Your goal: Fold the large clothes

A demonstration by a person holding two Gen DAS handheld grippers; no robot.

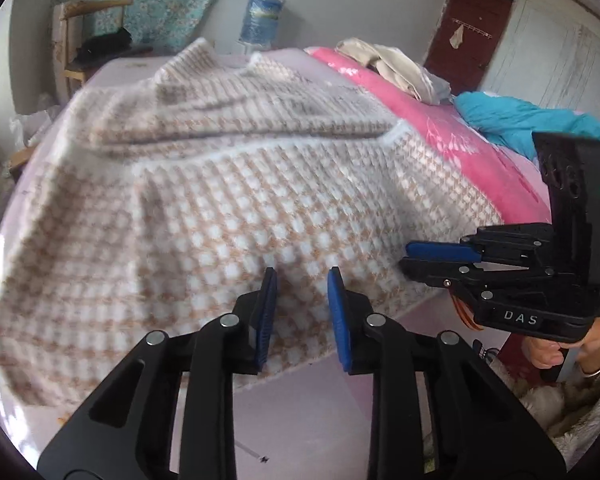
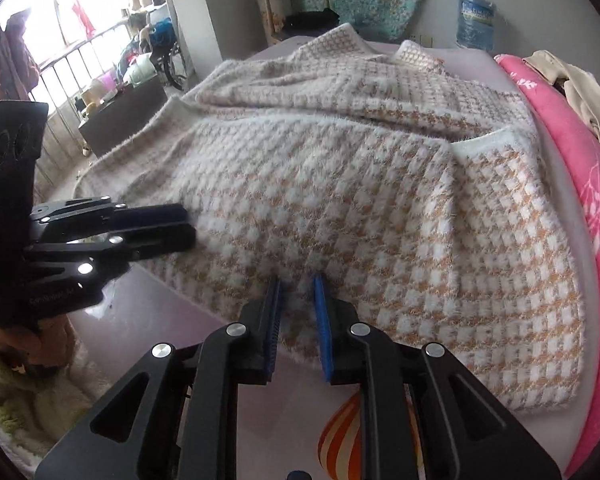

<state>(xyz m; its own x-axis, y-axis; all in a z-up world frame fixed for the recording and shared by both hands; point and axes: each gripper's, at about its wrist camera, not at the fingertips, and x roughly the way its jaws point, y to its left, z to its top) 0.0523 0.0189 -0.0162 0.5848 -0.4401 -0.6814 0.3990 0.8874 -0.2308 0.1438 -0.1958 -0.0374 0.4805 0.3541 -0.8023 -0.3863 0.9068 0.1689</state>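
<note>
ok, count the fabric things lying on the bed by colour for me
Tan-and-white checked sweater: 1
Pink blanket: 1
Beige cloth pile: 1
Turquoise cloth: 1
Total: 4

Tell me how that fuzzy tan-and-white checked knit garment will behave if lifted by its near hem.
The fuzzy tan-and-white checked knit garment is probably floppy: it already lies creased. Its fuzzy pile should grip well. Being large, it will likely sag and drag.

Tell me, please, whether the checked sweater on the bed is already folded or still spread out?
Partly folded: the checked sweater has a sleeve laid across its body, but the body itself lies spread flat over the bed.
</note>
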